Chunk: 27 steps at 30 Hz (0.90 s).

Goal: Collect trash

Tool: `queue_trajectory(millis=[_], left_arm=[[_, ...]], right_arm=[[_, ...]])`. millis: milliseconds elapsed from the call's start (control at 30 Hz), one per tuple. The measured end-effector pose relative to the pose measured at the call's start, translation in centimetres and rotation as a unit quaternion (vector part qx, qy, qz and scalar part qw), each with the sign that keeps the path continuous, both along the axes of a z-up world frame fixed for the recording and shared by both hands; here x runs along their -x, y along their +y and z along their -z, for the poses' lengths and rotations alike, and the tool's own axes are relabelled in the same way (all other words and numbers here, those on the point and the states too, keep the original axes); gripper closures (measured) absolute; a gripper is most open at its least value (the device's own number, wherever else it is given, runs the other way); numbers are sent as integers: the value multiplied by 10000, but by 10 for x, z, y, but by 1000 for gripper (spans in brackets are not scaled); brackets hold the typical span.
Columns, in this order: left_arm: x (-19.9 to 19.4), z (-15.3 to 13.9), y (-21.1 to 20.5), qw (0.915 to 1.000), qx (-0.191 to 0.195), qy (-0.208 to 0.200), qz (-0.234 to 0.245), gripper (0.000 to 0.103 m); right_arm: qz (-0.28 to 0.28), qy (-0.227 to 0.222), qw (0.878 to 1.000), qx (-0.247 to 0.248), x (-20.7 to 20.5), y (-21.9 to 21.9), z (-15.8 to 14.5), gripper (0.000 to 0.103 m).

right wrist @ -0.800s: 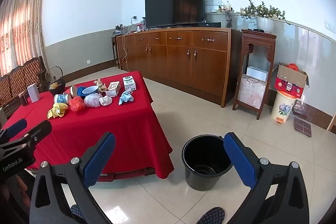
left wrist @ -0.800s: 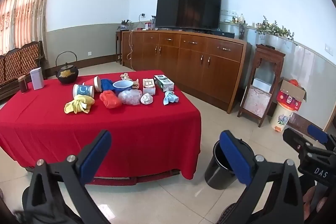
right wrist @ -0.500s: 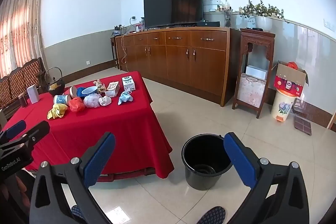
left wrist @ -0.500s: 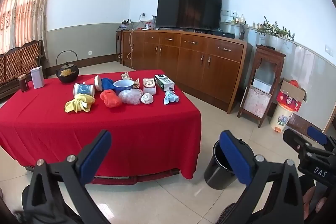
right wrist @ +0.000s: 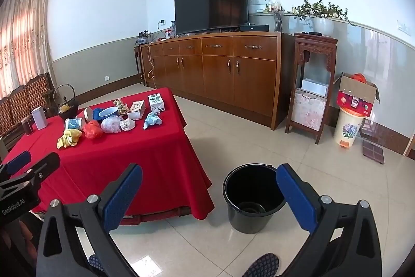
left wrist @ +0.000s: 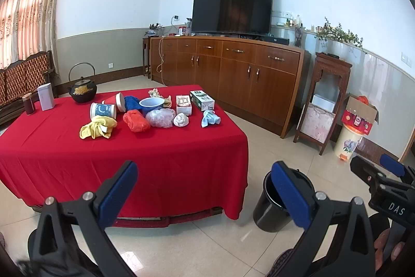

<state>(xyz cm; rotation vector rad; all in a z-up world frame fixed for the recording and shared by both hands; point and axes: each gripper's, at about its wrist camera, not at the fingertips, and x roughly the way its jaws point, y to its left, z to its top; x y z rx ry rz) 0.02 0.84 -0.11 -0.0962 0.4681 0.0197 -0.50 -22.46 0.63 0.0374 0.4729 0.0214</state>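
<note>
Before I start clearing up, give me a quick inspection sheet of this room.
Surface: table with red cloth.
Job's things: crumpled yellow, red, clear, white and blue wads; black bucket on the floor, nothing seen inside.
Clutter: teapot, tin, cartons, bowl.
Grippers: left hand-held gripper and right hand-held gripper open, holding nothing.
Cables: cord hanging down the sideboard.
Surroundings: TV, wooden stand.

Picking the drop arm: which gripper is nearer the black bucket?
Right. The right gripper hangs just short of the black bucket, almost facing it; the left gripper faces the red table, bucket off to its right.
</note>
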Motion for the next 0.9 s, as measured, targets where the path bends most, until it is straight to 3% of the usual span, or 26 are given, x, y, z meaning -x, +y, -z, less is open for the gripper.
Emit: queue_trajectory(millis=[900], left_arm=[[3, 3, -7, 10000, -37, 9, -8, 0]], right_arm=[[-20, 26, 10000, -18, -1, -1, 2, 0]])
